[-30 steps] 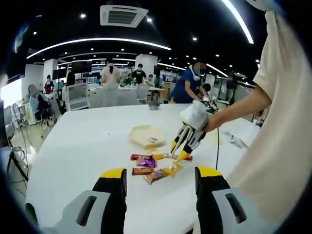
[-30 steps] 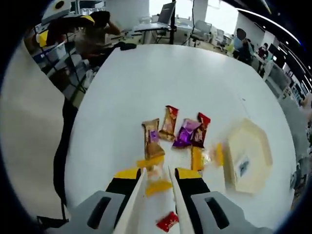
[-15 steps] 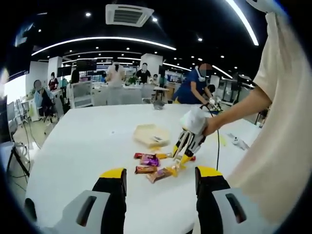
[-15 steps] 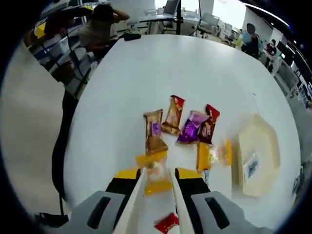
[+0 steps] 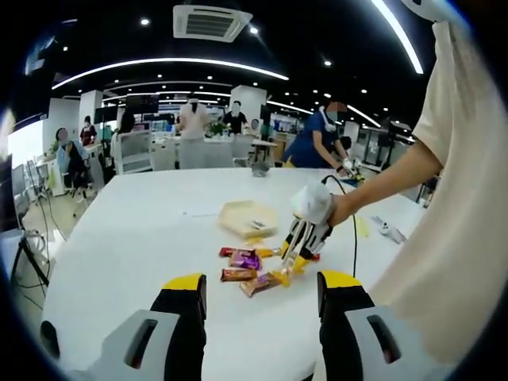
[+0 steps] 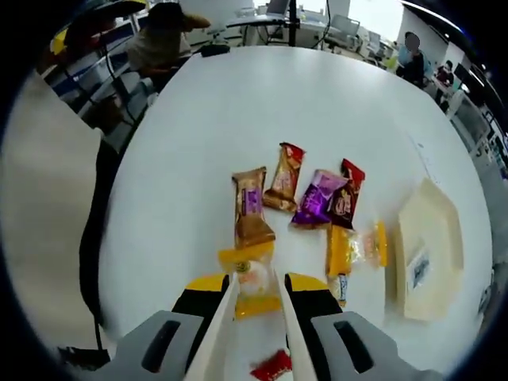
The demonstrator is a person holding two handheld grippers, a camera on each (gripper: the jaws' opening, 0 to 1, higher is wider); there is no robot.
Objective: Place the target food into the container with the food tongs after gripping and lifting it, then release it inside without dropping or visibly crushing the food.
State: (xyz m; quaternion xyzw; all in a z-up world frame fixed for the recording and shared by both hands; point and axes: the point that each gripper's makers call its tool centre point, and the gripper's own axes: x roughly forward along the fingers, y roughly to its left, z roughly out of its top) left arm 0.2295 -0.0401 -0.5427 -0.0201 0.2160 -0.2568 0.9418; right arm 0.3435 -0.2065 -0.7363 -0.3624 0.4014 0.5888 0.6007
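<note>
A: How are the right tongs (image 6: 256, 287) set in the right gripper view?
B: Two pale blades are seen narrowly parted on either side of a yellow-wrapped pastry (image 6: 252, 279), which lies on the white table (image 6: 198, 143); whether it is actually pinched cannot be told.

A: Where is the container (image 6: 429, 251)?
B: A shallow cream tray is seen on the table, well apart from the pastry. Between them lie a brown packet (image 6: 251, 208), an orange-brown packet (image 6: 285, 177), a purple packet (image 6: 317, 198), a red packet (image 6: 347, 193) and a second yellow pastry (image 6: 349, 249).

A: And the left tongs (image 5: 261, 303)?
B: Shown wide apart with nothing between them, above the table edge in the left gripper view, where the right tongs (image 5: 290, 263) are seen lowered among the packets beside the tray (image 5: 248, 218).
</note>
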